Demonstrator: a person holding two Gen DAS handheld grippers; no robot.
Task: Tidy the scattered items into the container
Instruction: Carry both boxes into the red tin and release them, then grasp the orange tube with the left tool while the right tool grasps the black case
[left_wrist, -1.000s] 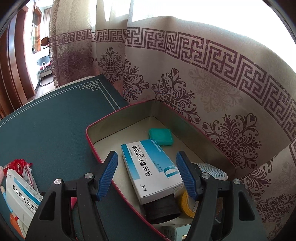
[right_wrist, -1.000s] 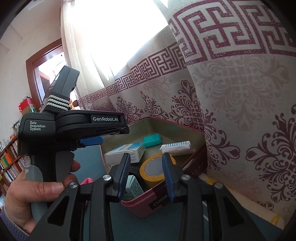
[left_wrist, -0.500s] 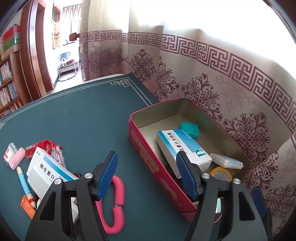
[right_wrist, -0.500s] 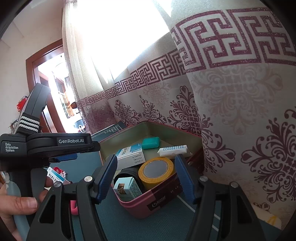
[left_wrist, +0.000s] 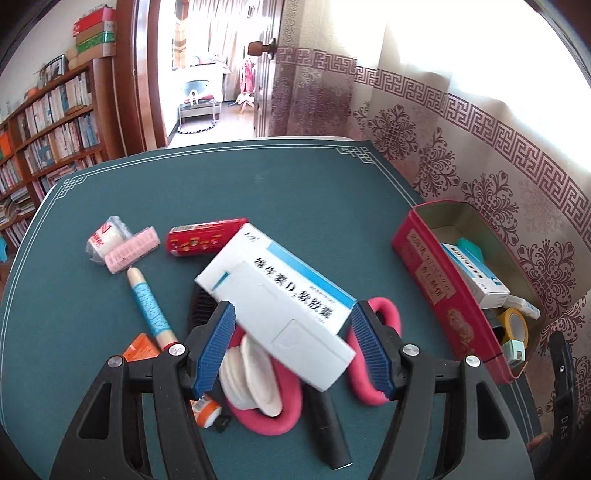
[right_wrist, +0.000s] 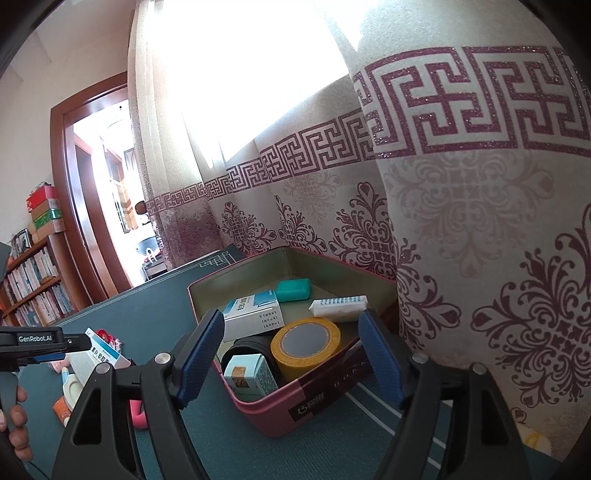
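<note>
Red tin (right_wrist: 280, 413) half filled, clutter on our desk (left_wrist: 258, 192).
Left gripper (left_wrist: 291, 350) jaws spread above white box (left_wrist: 280, 306); right gripper (right_wrist: 291, 354) jaws opening, empty.

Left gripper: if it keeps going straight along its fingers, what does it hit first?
Most likely the white-and-blue medicine box, which lies between the open fingers of the left gripper atop the pink ring. Depth is unclear.

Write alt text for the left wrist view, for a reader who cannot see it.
The open left gripper hovers over a white-and-blue medicine box lying atop clutter on a green table: a pink loop, cotton pads, a red case and a blue-wrapped stick. To the right stands a red tin, already holding several items.
</note>
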